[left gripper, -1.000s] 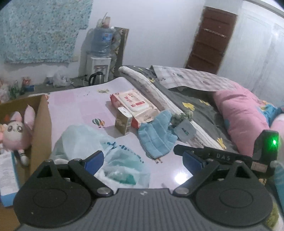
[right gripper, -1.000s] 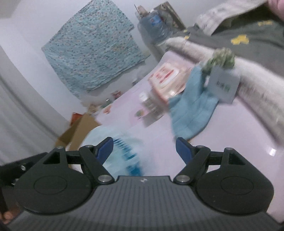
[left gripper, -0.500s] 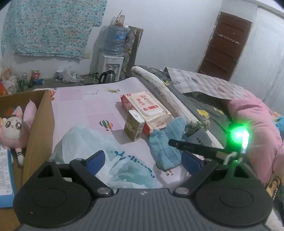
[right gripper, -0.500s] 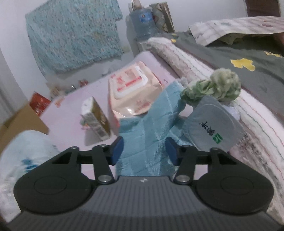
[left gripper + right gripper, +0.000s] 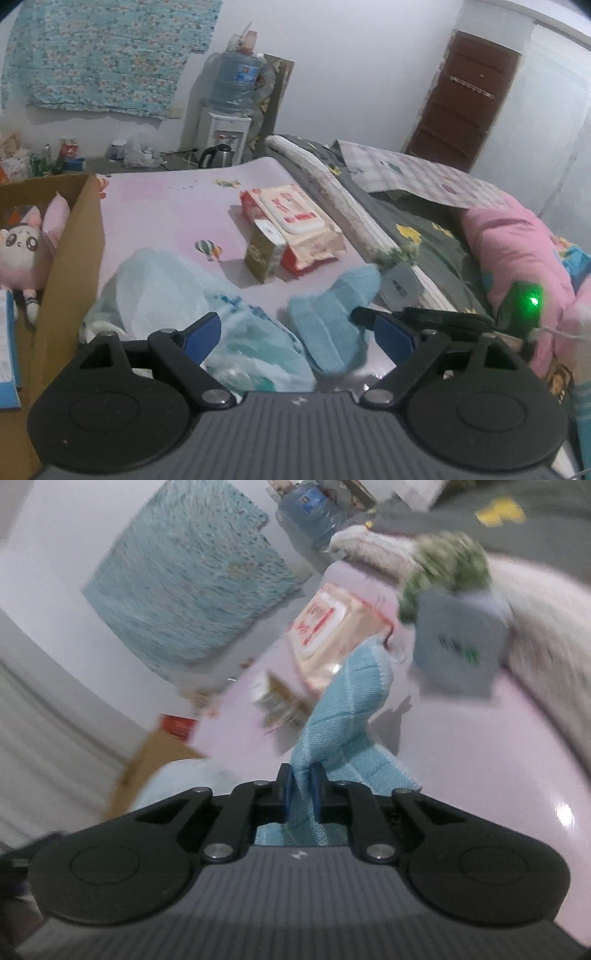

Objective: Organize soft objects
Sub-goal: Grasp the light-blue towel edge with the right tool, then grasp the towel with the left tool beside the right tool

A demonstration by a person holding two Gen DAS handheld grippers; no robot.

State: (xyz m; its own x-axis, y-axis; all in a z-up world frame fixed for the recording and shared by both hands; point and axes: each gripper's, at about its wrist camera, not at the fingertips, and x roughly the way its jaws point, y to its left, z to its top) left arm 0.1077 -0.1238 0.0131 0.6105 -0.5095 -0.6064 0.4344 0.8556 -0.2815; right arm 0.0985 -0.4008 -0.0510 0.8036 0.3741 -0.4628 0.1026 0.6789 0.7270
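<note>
A blue cloth [image 5: 332,317] lies bunched on the pink mat [image 5: 166,214]. My right gripper [image 5: 299,788] is shut on one edge of this blue cloth [image 5: 347,709], and the rest trails away over the mat. In the left wrist view the right gripper [image 5: 356,314] reaches in from the right, with a green light on its body. My left gripper [image 5: 297,332] hovers over a pale plastic bag [image 5: 166,295]. Its jaws are closing slowly, and its pads touch nothing. A pink plush toy [image 5: 22,251] sits in the cardboard box [image 5: 70,258] at the left.
A wet-wipes pack [image 5: 295,225] and a small carton [image 5: 264,251] stand mid-mat. A grey pouch [image 5: 458,642] and a green fluffy item [image 5: 447,565] rest against the bedding edge. A pink pillow [image 5: 517,251] lies at the right. A water dispenser [image 5: 229,122] stands by the far wall.
My right gripper closed from wide open onto the blue cloth and came down and nearer to it. The cloth went from lying flat to bunched up. The left jaws narrowed slightly.
</note>
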